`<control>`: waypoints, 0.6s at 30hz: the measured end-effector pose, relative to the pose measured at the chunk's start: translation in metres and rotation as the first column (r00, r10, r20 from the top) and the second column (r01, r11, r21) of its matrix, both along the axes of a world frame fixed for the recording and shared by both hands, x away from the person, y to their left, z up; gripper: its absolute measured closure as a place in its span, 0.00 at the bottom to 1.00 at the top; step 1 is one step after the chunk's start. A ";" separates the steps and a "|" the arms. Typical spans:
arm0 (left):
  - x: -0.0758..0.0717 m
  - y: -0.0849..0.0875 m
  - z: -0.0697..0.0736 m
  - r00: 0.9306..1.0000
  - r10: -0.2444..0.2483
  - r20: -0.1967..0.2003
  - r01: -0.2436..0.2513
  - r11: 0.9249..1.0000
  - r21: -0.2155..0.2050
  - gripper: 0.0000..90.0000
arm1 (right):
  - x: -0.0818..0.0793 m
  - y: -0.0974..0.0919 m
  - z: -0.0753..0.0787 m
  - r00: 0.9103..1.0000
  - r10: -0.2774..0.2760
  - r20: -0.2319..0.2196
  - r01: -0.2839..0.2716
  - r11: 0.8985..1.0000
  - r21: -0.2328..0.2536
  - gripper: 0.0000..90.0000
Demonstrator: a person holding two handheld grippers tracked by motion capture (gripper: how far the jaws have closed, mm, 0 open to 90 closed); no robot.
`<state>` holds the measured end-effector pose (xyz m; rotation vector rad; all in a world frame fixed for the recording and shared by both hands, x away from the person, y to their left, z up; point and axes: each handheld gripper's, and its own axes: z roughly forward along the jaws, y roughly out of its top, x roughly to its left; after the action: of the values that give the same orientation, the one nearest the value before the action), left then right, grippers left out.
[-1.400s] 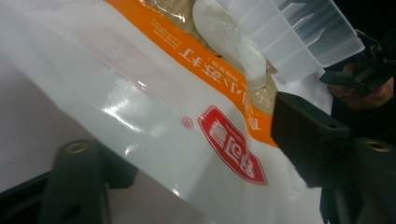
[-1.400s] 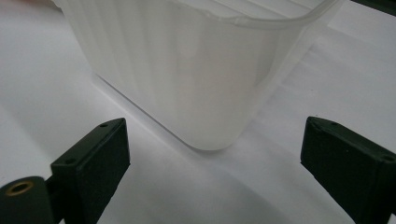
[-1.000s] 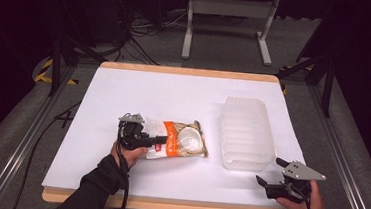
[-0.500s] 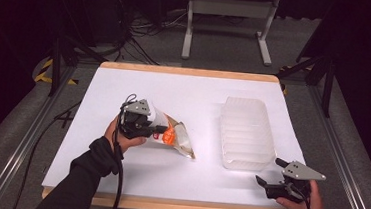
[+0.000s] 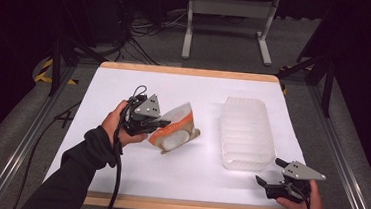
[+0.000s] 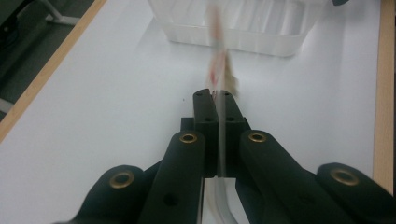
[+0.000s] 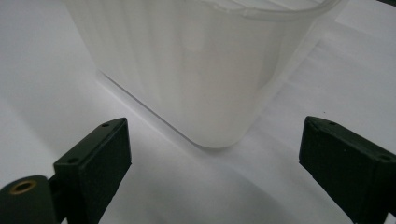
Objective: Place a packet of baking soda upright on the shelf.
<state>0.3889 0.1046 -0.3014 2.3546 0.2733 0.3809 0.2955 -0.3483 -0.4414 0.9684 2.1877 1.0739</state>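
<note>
- The left gripper (image 5: 156, 125) is pinching a pouch (image 5: 175, 132) by its edge, carrying it above the table, left of the bin (image 5: 247, 133).
- The right gripper (image 5: 267, 185) is waiting wide apart near the bin's corner (nothing between its jaws).
- Next move, likely: lowering the pouch into the bin.

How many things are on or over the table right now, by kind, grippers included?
Handheld grippers: 2, the left gripper shut on the pouch, the right gripper open near the tub's corner.
Orange-and-white snack pouch: 1, lifted.
Translucent ribbed plastic tub: 1, on the table.
Total: 4.
</note>
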 end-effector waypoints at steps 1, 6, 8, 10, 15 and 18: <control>-0.002 -0.003 0.001 1.000 -0.006 0.006 0.006 1.000 0.017 1.00 | 0.000 0.000 0.000 1.000 0.000 0.000 0.000 1.000 0.000 0.11; -0.006 -0.011 0.003 0.999 -0.042 0.019 0.041 0.998 0.041 1.00 | 0.000 0.000 0.000 1.000 -0.002 0.000 0.002 1.000 0.003 0.11; -0.006 -0.013 0.005 0.999 -0.047 0.027 0.046 0.998 0.032 1.00 | 0.000 0.000 0.000 1.000 -0.001 0.002 0.001 1.000 0.008 0.11; -0.006 -0.015 0.009 0.998 -0.055 0.032 0.054 0.998 0.024 1.00 | 0.000 0.000 0.000 1.000 0.000 0.001 0.000 1.000 0.005 0.11; -0.004 -0.023 0.021 0.998 -0.057 0.038 0.057 0.998 -0.004 1.00 | 0.000 0.000 0.001 1.000 -0.004 0.003 0.004 1.000 0.009 0.11; 0.001 -0.032 0.030 0.997 -0.065 0.042 0.066 0.997 -0.030 1.00 | 0.000 -0.001 0.001 1.000 -0.009 0.003 0.009 1.000 0.011 0.11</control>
<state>0.3899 0.0729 -0.2717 2.3162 0.1810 0.3905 0.2954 -0.3491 -0.4407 0.9793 2.1750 1.0837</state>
